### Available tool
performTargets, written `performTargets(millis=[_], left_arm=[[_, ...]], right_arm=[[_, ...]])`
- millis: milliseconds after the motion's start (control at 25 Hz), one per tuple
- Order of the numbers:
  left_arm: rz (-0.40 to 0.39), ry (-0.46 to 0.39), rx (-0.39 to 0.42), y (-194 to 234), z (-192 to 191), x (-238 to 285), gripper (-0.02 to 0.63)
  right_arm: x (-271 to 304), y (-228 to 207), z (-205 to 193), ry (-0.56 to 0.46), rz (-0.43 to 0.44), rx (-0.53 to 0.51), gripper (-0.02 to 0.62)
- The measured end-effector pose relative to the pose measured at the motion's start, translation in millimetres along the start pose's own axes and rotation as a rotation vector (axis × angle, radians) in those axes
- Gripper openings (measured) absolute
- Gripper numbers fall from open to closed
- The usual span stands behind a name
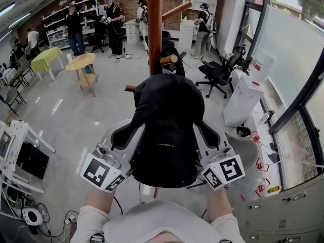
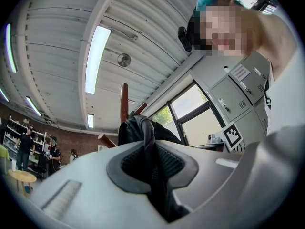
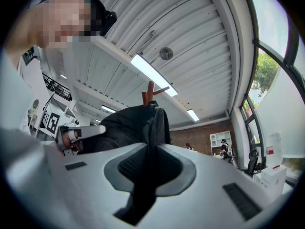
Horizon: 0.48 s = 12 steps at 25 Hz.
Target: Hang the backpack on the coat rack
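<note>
In the centre of the head view, a black backpack (image 1: 167, 130) hangs upright between the two hand-held tools, with its back panel towards the camera. The left gripper (image 1: 127, 138) is at the pack's lower left edge and the right gripper (image 1: 208, 138) at its lower right edge, each marker cube nearer the bottom of the frame.

In the left gripper view, the left gripper (image 2: 152, 165) is clenched on a dark, strap-like fold of the backpack (image 2: 143, 130), which runs down through the gap between the padded jaws. In the right gripper view, the right gripper (image 3: 151, 168) is clamped the same way on black fabric of the backpack (image 3: 131, 125), which bulges above the jaws.

The wooden coat rack (image 1: 155, 29) rises just behind the pack at the top centre of the head view. One peg (image 1: 168, 59) juts out just above the pack's top, and a peg stub (image 1: 130, 88) shows at its upper left. The pack's top may be touching the pole, but the pack itself covers that spot.

At the upper left are a round yellow table (image 1: 82, 62) and several people standing by shelves. A black office chair (image 1: 218, 72) sits to the right of the rack.
</note>
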<state>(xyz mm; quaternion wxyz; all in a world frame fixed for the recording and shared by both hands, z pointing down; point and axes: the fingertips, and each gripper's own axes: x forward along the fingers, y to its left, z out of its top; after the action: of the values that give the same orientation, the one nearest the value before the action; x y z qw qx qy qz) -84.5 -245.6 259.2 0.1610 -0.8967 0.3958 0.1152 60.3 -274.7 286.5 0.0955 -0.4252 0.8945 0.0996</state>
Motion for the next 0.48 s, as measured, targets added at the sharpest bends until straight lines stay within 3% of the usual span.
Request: performTargets(millis=[480], left_arm=[[0.017, 0.076, -0.072, 11, -41, -1, 0.046]], right_arm=[[5, -4, -35, 0.080, -0.022, 0.016, 0.052]])
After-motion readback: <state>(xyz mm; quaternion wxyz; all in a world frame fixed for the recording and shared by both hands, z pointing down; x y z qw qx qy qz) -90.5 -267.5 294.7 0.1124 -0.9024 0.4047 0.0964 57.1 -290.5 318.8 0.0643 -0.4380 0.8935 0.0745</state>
